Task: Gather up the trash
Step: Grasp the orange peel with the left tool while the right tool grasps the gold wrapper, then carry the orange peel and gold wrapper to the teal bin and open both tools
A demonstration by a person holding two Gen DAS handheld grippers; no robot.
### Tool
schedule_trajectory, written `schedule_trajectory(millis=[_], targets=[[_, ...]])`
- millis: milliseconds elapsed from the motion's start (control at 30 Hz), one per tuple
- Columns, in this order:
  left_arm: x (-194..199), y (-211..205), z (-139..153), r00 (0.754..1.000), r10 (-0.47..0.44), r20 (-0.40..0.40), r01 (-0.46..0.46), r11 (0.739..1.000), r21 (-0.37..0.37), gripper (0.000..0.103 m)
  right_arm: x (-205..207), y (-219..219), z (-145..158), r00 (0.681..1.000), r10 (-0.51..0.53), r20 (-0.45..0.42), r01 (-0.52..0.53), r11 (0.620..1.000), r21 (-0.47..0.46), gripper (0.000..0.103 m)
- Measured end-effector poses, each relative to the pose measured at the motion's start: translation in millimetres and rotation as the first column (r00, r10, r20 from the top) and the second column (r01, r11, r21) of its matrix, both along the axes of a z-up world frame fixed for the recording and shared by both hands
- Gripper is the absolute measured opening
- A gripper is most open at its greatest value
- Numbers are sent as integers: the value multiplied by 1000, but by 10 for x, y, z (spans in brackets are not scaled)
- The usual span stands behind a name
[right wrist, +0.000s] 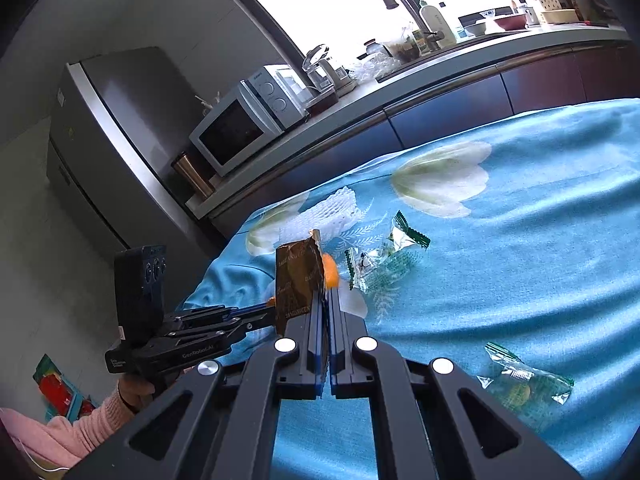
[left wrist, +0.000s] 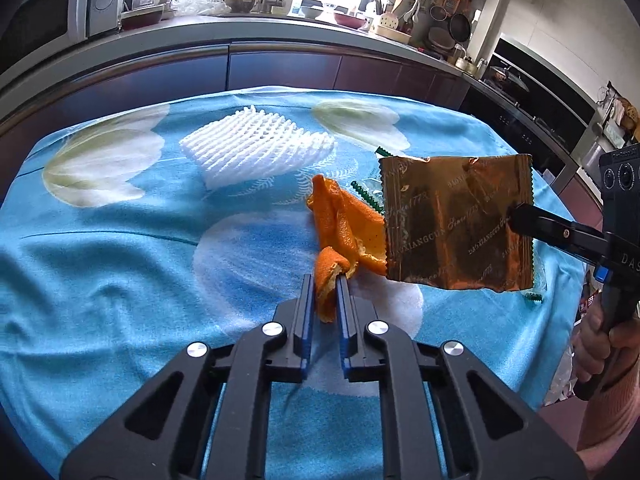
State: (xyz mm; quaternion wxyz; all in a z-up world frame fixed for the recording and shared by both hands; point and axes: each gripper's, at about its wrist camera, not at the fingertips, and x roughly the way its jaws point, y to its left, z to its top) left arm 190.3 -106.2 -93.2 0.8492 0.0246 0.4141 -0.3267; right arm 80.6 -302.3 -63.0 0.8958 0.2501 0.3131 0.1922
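My left gripper [left wrist: 325, 280] is shut on an orange peel [left wrist: 344, 224] and holds it just above the blue flowered tablecloth [left wrist: 120, 264]. My right gripper [right wrist: 326, 296] is shut on a gold-brown snack wrapper [right wrist: 298, 280], which hangs in the air; in the left wrist view the right gripper [left wrist: 516, 216] pinches the right side of that wrapper [left wrist: 452, 220], right of the peel. A white foam fruit net [left wrist: 256, 144] lies at the back of the cloth. Clear green-edged candy wrappers [right wrist: 384, 260] lie mid-table, and another candy wrapper [right wrist: 524, 384] lies near the right gripper.
A kitchen counter [left wrist: 280, 36] with a sink, bottles and bowls runs behind the table. A microwave [right wrist: 248, 120] and a grey fridge [right wrist: 120, 128] stand at the left. A colourful package [right wrist: 60, 392] lies on the floor at the left.
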Motion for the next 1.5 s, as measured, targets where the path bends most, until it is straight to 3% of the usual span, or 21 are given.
schedule_trajectory(millis=[467,633,733,900,967,1033,1067,1100,1500], targets=[[-497,734,307,985,137,107,-132,990,-50,7,66,415,151,994,102,49,-104,994,23,2],[-642,1005,360,981,157,111,-151,987,-59,7,113,600,132,989,143,44,-145,989,24,2],[-648,1061,240,988,146,53,-144,989,-44,10,132,686,116,987,158,35,-158,987,20,2],[-591,1049,25,990,137,15,-137,991,-5,33,132,742,82,986,165,21,-165,986,15,2],[-567,1014,-27,992,129,3,-129,992,3,33,123,744,64,986,164,14,-164,986,12,2],[-558,989,-39,993,116,1,-116,993,0,29,130,749,55,987,159,7,-159,987,11,2],[-552,972,-41,994,107,-2,-107,994,-5,17,137,746,51,988,156,4,-156,988,11,2],[-553,960,-45,995,99,-9,-99,995,-12,12,134,744,50,988,153,3,-153,988,12,2],[-732,1272,201,977,201,71,-198,979,-50,7,173,867,147,982,185,32,-186,982,28,2]])
